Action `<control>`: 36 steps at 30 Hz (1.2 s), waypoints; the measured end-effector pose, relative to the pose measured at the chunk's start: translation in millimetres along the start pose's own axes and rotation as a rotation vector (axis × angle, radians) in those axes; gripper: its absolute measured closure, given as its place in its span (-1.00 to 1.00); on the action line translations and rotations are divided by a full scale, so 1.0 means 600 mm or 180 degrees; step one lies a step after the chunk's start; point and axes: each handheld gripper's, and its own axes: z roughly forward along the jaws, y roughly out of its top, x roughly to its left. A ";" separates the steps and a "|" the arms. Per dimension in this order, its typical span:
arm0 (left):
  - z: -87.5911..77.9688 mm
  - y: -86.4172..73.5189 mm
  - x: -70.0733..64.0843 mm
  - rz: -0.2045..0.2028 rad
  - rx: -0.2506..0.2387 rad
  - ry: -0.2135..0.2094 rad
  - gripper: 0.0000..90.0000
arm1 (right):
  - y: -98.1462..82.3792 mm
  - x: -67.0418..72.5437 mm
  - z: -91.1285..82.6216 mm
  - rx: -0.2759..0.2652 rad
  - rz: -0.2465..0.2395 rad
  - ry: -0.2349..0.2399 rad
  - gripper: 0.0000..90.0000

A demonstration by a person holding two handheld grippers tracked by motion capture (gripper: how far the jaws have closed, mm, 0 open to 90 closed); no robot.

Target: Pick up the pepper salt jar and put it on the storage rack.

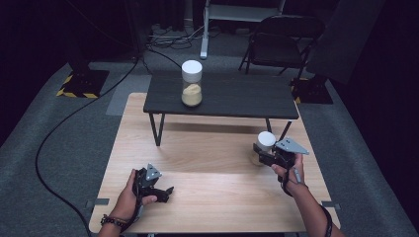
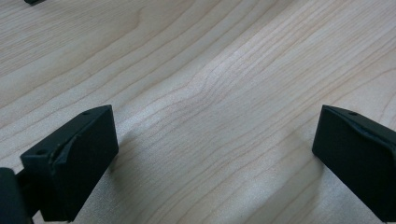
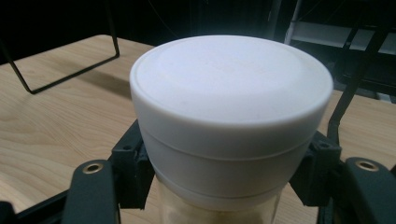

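A pale wood table fills the lower middle of the high view, with a small black table standing on its far half and dark floor all around. At centre right, near the wood's right edge, my right gripper has its jaws clamped on a white-lidded jar just under the lid. At lower left my left gripper rests low, jaws spread wide over bare wood. A second jar stands on the black table, upper middle.
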 end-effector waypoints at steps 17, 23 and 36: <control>0.000 0.000 0.000 -0.0001 0.0000 -0.0001 -0.99 | 0.039 0.009 -0.047 -0.0083 0.0057 0.0035 -0.23; 0.000 0.000 0.000 -0.0001 0.0000 0.0000 -0.99 | 0.046 0.012 -0.052 -0.0073 0.0043 0.0042 -0.23; 0.000 0.000 0.000 -0.0001 0.0001 0.0000 -0.99 | 0.096 0.019 -0.076 -0.0120 0.0024 -0.0036 -0.23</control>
